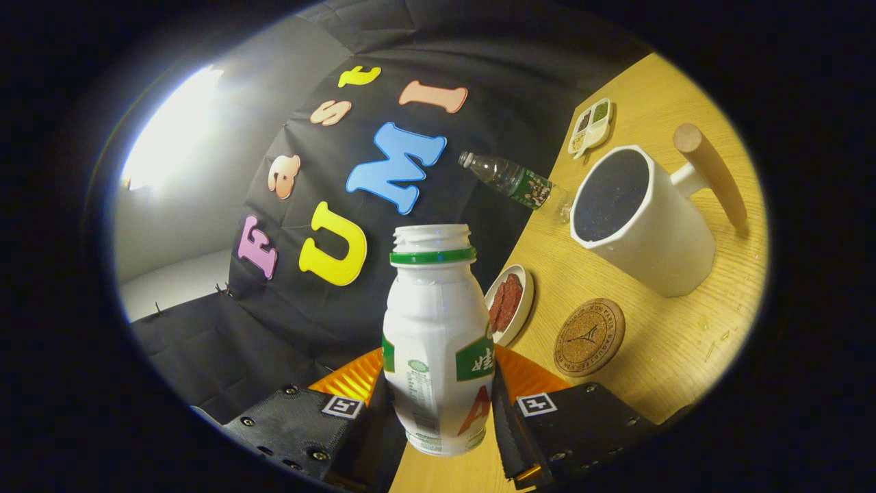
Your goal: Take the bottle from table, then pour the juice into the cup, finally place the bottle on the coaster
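Your gripper (441, 411) was clenched on the white plastic juice bottle with a green neck ring and no cap (436, 342): both black fingers pressed its lower body from either side, open only as wide as the bottle. The bottle stood between the fingers, its open mouth toward 12 o'clock, and the whole scene looked rolled, with the light wooden table (684, 342) tilted up along the right. The white cup with a wooden peg handle (640, 222) sat at 2 o'clock from the bottle, well apart, its dark mouth facing you. The round cork coaster (589, 337) lay at 3 o'clock, near the right finger and just below the cup, bare on top. A small white dish holding dark red slices (510, 302) sat just beside the bottle's shoulder, between bottle and coaster. Farther off at 1 o'clock, a clear plastic water bottle with a green label (517, 181) rested at the table's far edge against the black cloth, and beyond it a small divided white tray (590, 127). Open tabletop lay right of the coaster, below the cup.
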{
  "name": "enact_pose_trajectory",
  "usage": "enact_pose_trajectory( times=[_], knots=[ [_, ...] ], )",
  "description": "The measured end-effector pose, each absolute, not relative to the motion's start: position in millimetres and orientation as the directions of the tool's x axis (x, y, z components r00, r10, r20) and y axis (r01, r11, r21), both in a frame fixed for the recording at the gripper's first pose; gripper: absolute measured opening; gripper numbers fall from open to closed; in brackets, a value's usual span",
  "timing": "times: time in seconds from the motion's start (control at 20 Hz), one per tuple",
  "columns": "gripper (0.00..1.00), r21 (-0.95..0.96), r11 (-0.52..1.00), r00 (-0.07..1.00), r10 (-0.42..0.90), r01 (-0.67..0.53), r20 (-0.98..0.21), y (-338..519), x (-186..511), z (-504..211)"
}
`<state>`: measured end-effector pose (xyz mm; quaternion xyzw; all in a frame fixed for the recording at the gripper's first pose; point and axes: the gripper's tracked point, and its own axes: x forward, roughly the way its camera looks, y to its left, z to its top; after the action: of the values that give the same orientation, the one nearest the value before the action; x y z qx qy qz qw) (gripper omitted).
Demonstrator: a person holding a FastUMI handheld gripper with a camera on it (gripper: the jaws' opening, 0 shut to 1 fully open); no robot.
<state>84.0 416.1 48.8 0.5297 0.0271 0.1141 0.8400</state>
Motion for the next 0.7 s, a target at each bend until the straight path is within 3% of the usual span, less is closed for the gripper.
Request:
enact_pose_trajectory(
  times=[0.7],
  knots=[
    [0.66,0.964,0.225,0.977,0.187,-0.145,0.103,404.1,92.2,53.8]
  ],
)
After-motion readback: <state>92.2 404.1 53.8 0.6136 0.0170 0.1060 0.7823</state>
